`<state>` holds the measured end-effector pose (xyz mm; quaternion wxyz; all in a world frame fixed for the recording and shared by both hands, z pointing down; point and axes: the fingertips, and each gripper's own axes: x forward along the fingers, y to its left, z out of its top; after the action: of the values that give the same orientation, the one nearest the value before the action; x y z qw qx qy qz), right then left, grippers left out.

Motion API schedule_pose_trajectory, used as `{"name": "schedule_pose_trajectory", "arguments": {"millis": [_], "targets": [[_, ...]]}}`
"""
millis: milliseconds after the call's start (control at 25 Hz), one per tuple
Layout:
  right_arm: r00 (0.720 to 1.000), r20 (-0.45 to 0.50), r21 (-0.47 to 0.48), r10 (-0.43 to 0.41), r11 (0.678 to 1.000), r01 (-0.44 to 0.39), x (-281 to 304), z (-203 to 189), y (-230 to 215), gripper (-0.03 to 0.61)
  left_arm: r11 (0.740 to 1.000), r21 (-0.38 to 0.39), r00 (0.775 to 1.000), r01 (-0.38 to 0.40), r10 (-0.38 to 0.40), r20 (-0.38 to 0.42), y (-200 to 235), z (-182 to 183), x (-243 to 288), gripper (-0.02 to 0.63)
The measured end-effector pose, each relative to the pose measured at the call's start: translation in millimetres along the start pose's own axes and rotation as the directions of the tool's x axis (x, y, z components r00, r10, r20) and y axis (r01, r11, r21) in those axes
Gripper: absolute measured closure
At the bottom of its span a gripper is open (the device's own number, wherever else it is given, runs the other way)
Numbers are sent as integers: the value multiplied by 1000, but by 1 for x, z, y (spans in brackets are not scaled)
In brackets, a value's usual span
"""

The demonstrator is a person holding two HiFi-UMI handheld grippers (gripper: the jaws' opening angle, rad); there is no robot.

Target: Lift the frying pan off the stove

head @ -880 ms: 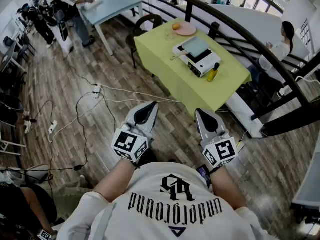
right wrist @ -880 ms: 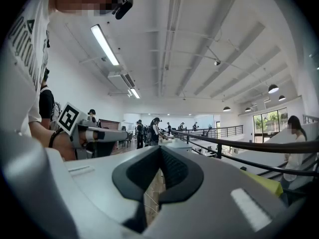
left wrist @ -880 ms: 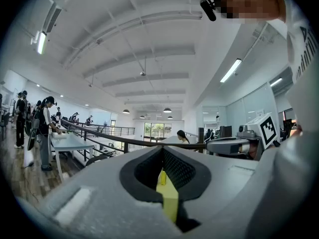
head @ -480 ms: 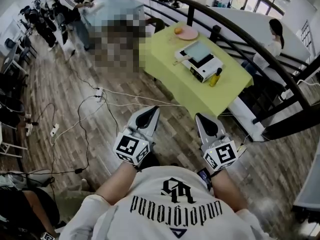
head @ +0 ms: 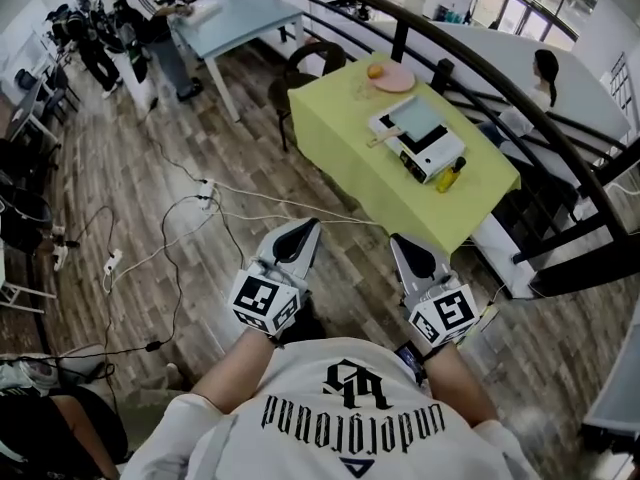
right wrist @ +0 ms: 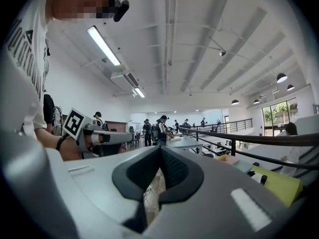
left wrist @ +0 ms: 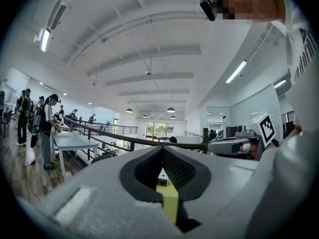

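Note:
The frying pan [head: 416, 118], square and grey-blue with a wooden handle, sits on a white and black portable stove [head: 430, 151]. The stove stands on a yellow-green table [head: 350, 138] some way ahead of me. My left gripper [head: 303, 228] and right gripper [head: 402, 243] are held side by side near my chest, well short of the table. Both are shut with nothing between the jaws. In the left gripper view a strip of the yellow-green table [left wrist: 170, 203] shows through the gap in the left gripper [left wrist: 162, 152]. The right gripper view shows its right gripper [right wrist: 159, 151] pointing over the floor.
A pink plate [head: 396, 80] with an orange and a yellow bottle [head: 451, 176] share the table. A dark chair [head: 306, 68] stands at its far-left side, a blue table [head: 235, 13] beyond. Cables [head: 190, 218] cross the wooden floor. A black railing [head: 490, 68] runs behind; several people stand at the back left.
The yellow-green table with the stove has drifted right and a little lower in the head view. Both grippers stay shut and side by side, slightly lower in the frame.

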<state>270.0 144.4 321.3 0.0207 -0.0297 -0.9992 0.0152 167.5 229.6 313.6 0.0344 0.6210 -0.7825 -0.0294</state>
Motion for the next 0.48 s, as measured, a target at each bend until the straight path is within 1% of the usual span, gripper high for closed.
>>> {"name": "schedule_pose_trajectory", "arguments": {"millis": [240, 480], "targets": [[1000, -10, -14, 29, 999, -29, 84, 3, 6, 577, 1000, -2, 1000, 15, -15, 10, 77, 8, 13, 606], [1000, -23, -5, 18, 1000, -18, 168, 10, 14, 577, 998, 3, 998, 57, -57, 1, 156, 23, 27, 606]]}}
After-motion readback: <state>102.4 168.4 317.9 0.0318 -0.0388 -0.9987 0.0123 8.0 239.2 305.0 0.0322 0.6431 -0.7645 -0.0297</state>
